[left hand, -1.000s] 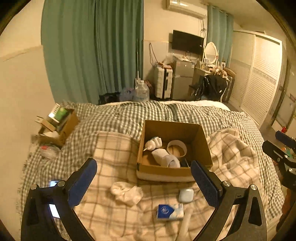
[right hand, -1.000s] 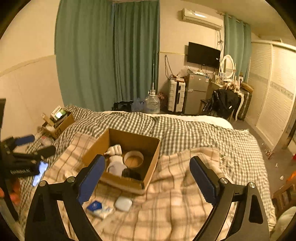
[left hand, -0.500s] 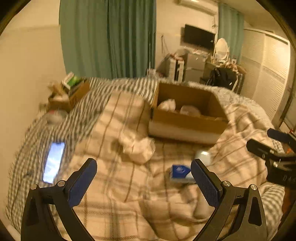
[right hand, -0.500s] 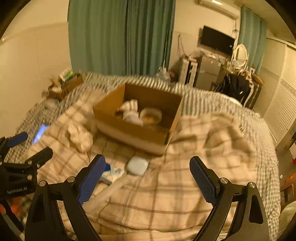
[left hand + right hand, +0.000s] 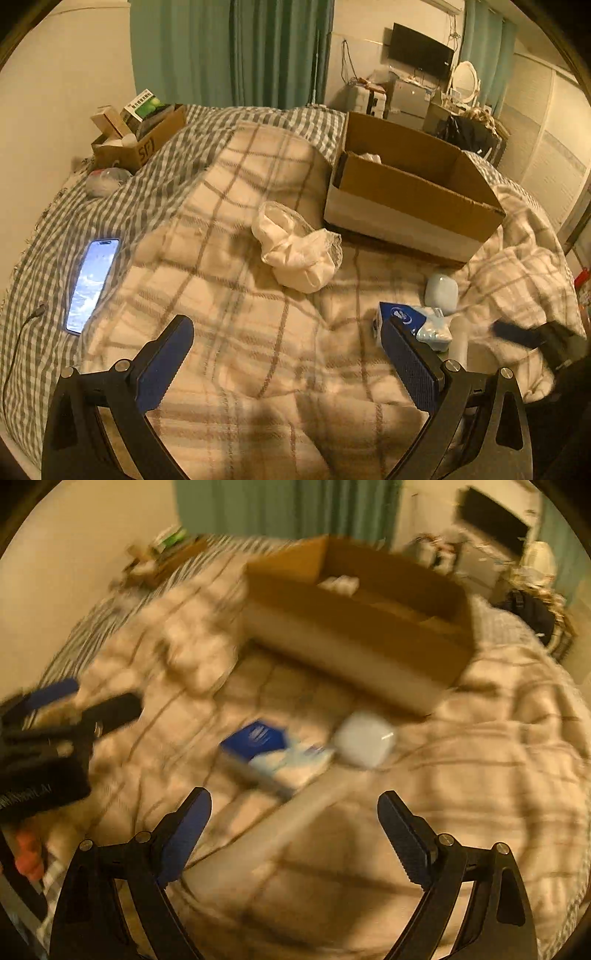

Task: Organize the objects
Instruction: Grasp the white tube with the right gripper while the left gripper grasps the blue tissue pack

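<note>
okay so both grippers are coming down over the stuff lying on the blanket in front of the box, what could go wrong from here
Three risks, as judgements:
1. The right wrist view is motion-blurred, so the open right hand-held gripper may be moving fast enough to mis-grasp the white tube beneath it.
2. The blue tissue pack, pale case and tube lie crowded together; grabbing one could knock another.
3. The blanket is soft and rumpled, so fingers may pinch fabric.
</note>
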The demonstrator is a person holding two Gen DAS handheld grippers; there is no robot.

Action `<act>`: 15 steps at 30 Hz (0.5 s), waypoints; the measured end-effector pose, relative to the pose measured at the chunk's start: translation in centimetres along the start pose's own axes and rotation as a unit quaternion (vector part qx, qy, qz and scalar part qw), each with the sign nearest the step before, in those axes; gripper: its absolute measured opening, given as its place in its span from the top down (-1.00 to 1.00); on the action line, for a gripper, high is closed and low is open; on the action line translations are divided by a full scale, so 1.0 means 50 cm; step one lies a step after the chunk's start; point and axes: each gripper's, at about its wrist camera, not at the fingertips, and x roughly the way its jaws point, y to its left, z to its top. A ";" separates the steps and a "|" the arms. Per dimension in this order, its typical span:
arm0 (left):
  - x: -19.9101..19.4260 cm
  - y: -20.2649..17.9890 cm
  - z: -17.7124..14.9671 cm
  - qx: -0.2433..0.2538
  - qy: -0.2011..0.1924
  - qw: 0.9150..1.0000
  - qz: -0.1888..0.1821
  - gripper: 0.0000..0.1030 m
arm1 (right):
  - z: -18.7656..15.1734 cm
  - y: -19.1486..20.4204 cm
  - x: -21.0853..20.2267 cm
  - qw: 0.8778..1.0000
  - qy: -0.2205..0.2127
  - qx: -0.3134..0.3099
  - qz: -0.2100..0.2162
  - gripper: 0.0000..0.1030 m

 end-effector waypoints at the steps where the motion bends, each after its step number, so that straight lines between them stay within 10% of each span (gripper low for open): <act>1: 0.001 -0.002 -0.001 0.002 0.000 1.000 0.001 -1.00 | -0.007 0.007 0.020 1.000 0.013 -0.006 0.004 -0.59; 4: 0.003 -0.006 -0.004 0.007 0.001 1.000 0.000 -1.00 | -0.028 0.010 0.055 0.999 0.036 -0.010 -0.003 -0.48; 10: -0.007 -0.016 -0.008 0.023 -0.009 1.000 0.013 -1.00 | -0.035 -0.009 -0.001 1.000 -0.003 0.006 0.015 0.71; 15: -0.032 -0.038 -0.012 0.045 -0.029 0.998 0.019 -1.00 | -0.025 -0.071 -0.069 0.996 -0.038 0.053 0.057 0.75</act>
